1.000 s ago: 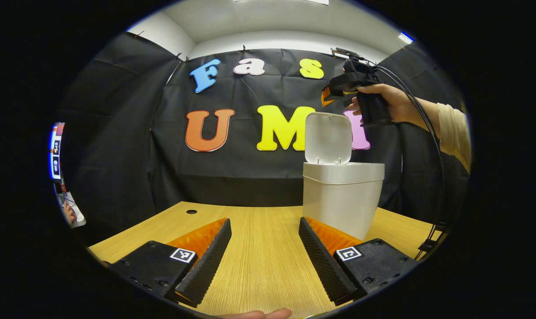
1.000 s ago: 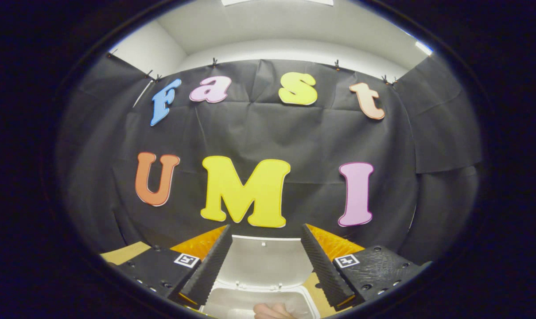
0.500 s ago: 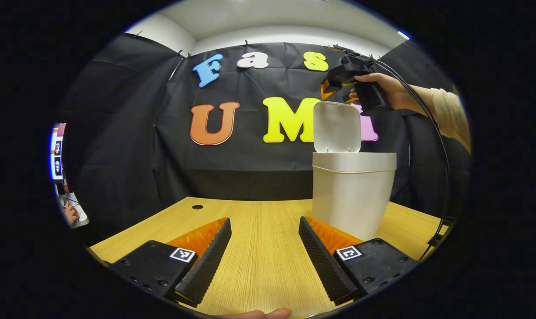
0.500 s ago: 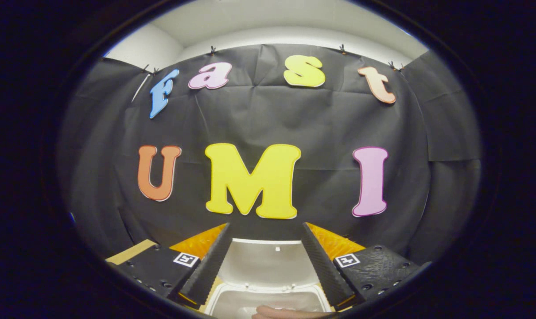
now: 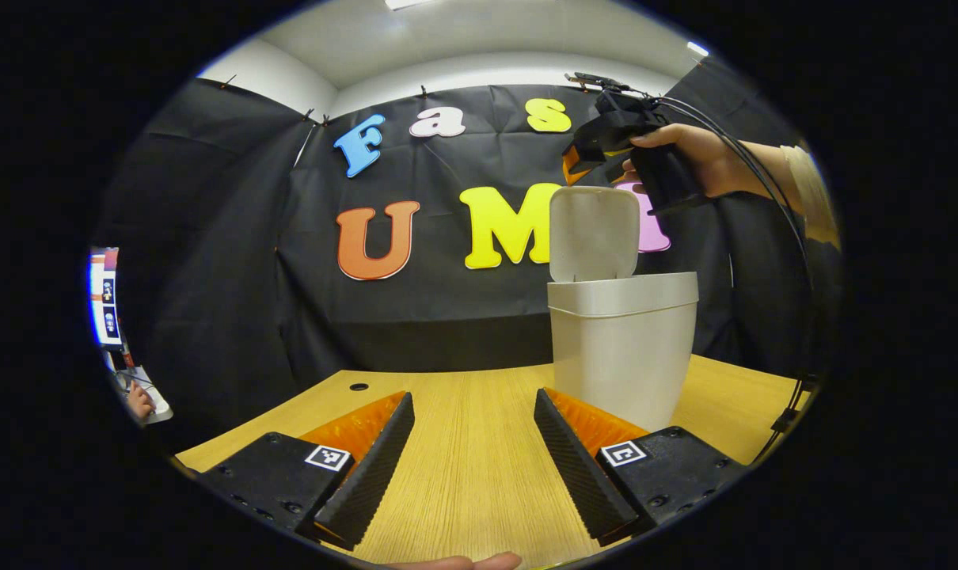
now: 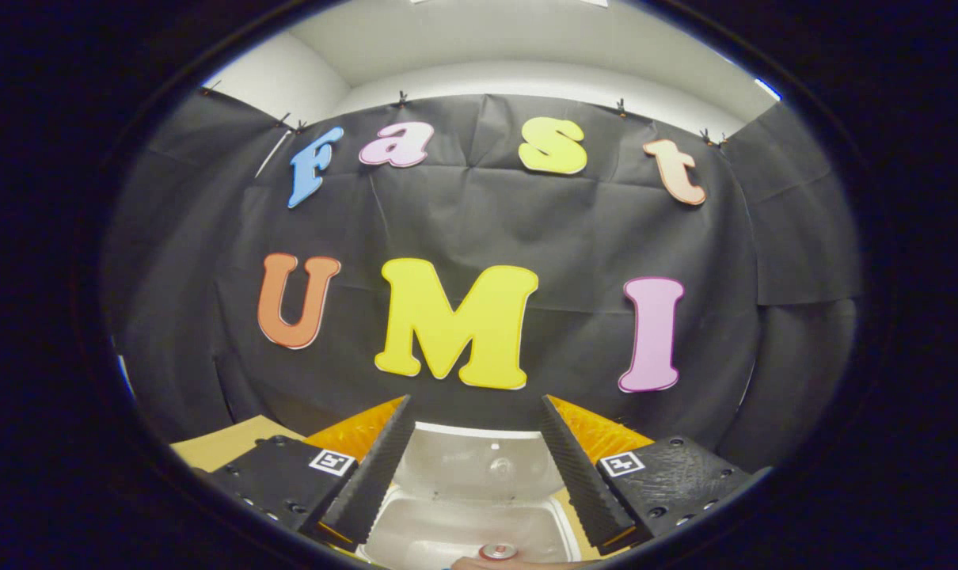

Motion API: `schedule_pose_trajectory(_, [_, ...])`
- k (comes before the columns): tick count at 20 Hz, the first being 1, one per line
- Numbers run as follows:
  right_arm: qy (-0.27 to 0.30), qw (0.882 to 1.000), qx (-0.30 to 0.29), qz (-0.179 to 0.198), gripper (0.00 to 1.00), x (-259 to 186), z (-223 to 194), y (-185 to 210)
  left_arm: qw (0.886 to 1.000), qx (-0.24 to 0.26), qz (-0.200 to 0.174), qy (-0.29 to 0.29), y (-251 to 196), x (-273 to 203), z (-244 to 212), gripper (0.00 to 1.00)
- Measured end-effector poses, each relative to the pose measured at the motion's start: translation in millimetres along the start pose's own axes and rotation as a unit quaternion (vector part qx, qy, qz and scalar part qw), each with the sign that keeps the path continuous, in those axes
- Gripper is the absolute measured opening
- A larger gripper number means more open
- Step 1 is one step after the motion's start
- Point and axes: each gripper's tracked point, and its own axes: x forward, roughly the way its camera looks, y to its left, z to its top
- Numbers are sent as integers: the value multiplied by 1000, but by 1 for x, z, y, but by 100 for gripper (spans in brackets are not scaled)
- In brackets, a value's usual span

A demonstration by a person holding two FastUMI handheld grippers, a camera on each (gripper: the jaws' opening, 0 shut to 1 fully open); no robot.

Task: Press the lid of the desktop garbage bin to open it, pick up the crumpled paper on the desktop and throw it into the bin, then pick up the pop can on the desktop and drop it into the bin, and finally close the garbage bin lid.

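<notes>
The white garbage bin [image 5: 621, 348] stands on the wooden table [image 5: 463, 467], right of centre, with its lid [image 5: 594, 233] tipped upright. My left gripper [image 5: 473, 412] hovers low over the table, open and holding nothing, with the bin just beyond its right finger. A hand holds my right gripper [image 5: 586, 154] above and behind the lid. In the right gripper view, my right gripper [image 6: 475, 412] is open over the bin's mouth [image 6: 447, 532] and the raised lid [image 6: 479, 463]. The round top of the pop can [image 6: 499, 551] shows inside the opening at the bottom edge.
A small round hole [image 5: 359, 387] sits in the tabletop at the back left. A screen [image 5: 103, 297] and another person's hand [image 5: 140, 400] are at the far left. Cables [image 5: 772, 229] hang from the right gripper down the right side.
The right gripper's view has tipped slightly down over the bin, and the can's top now shows in the opening. The lid stays upright. The left gripper has barely shifted.
</notes>
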Motion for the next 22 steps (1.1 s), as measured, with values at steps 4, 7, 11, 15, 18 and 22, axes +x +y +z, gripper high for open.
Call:
schedule_pose_trajectory(4, [12,1000,-9,3,96,-20,-10,0,1000,0,12,-18,-2,-2,11,99])
schedule_pose_trajectory(7, [19,1000,-21,7,96,-26,-13,2,999,15,17,-30,2,-6,18,98])
schedule_pose_trajectory(11, [53,999,4,12,95,-38,-26,2,999,-2,11,-35,6,-9,24,98])
schedule_pose_trajectory(15, [78,996,32,24,98,-45,-35,1,999,-4,13,-37,8,-12,26,98])
schedule_pose_trajectory(18, [98,994,38,35,99,-54,-44,2,999,-7,10,-39,6,-13,27,98])
schedule_pose_trajectory(22, [143,989,3,50,95,-71,-67,10,999,-5,12,-38,7,-14,28,98])
